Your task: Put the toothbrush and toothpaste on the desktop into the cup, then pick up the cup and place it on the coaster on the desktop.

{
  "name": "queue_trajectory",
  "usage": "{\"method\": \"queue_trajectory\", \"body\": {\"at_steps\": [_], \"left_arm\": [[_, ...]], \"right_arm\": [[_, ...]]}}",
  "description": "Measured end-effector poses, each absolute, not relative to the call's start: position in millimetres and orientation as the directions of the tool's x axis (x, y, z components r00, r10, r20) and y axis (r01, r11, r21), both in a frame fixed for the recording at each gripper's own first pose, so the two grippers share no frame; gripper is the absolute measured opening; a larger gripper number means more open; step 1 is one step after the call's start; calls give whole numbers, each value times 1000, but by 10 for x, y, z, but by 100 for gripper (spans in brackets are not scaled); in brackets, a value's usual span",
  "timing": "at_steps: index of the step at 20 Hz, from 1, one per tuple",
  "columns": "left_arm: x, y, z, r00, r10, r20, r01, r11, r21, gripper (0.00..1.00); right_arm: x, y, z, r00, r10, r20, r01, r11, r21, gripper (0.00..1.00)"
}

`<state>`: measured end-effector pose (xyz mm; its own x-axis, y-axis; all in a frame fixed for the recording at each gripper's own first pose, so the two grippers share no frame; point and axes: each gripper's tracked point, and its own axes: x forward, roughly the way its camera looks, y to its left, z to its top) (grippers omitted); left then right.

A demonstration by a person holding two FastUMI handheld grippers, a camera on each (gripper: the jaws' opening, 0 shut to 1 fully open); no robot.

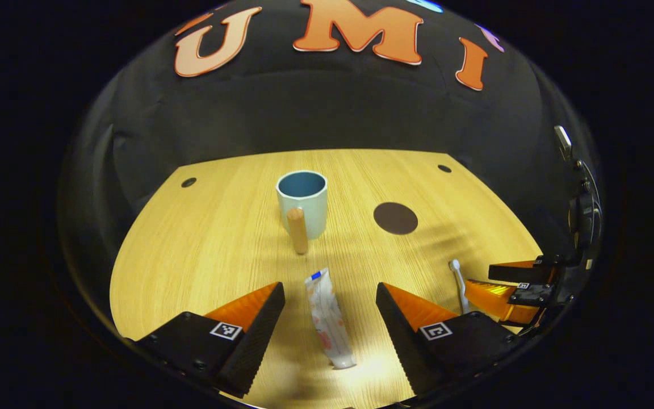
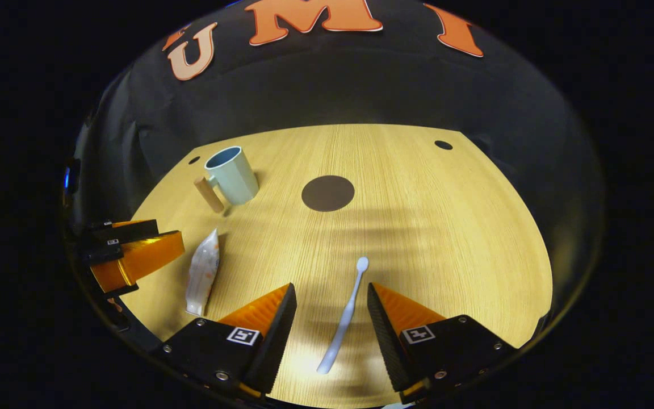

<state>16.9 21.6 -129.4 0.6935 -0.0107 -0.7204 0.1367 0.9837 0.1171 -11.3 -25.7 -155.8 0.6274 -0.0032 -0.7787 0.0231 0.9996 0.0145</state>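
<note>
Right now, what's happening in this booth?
A person holds two grippers over a light wooden desktop. The left gripper is open with the white crinkled toothpaste tube lying between its fingers; the right gripper is open around the white toothbrush. Neither is gripped yet. The pale blue cup with a wooden handle stands empty, beside the round dark brown coaster.

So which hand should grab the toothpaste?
Probably the left gripper: it is open with the toothpaste lying between its fingers. The right gripper straddles the toothbrush instead.
</note>
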Motion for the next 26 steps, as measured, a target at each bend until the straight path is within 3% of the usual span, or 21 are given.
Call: {"method": "queue_trajectory", "body": {"at_steps": [3, 7, 13, 15, 16, 18, 19, 20, 21, 23, 24, 26], "left_arm": [[154, 173, -1560, 617, -28, -787, 122, 991, 60, 89], [181, 232, -1832, 537, -42, -843, 82, 997, 3, 89], [115, 306, -2060, 454, -53, -890, 38, 998, -41, 77], [59, 268, -2120, 406, -69, -911, 29, 998, -62, 79], [92, 281, -2145, 404, -57, -913, 22, 998, -53, 63], [151, 310, -2147, 395, -48, -918, -4, 999, -54, 43], [179, 284, -2161, 380, -59, -923, -24, 997, -73, 41], [225, 277, -2111, 379, -56, -924, -43, 996, -78, 27], [309, 265, -2114, 381, -51, -923, -41, 997, -72, 19], [446, 241, -2060, 388, -49, -920, -33, 997, -67, 19], [189, 276, -2037, 397, -55, -916, -23, 997, -69, 14], [422, 173, -2059, 424, -69, -903, 1, 997, -76, 14]], "right_arm": [[-122, -314, -1680, 580, -27, -814, 43, 999, -2, 67], [-110, -310, -1780, 558, -15, -830, 36, 999, 6, 65], [-121, -318, -1963, 502, -25, -864, 40, 999, -6, 65], [-130, -338, -2034, 483, -36, -875, 48, 999, -15, 53], [-132, -351, -2062, 477, -44, -878, 45, 999, -26, 46], [-105, -329, -2059, 486, -38, -873, 49, 999, -16, 35], [-100, -291, -2047, 485, -15, -874, 53, 998, 13, 30], [-75, -259, -2054, 491, 4, -871, 59, 998, 38, 22], [-79, -229, -2051, 497, 20, -868, 66, 996, 61, 18], [-64, -204, -2057, 509, 40, -860, 65, 994, 85, 8], [-56, -204, -2054, 513, 45, -857, 65, 994, 91, 6], [-35, -198, -2044, 526, 49, -849, 71, 992, 101, 4]]}}
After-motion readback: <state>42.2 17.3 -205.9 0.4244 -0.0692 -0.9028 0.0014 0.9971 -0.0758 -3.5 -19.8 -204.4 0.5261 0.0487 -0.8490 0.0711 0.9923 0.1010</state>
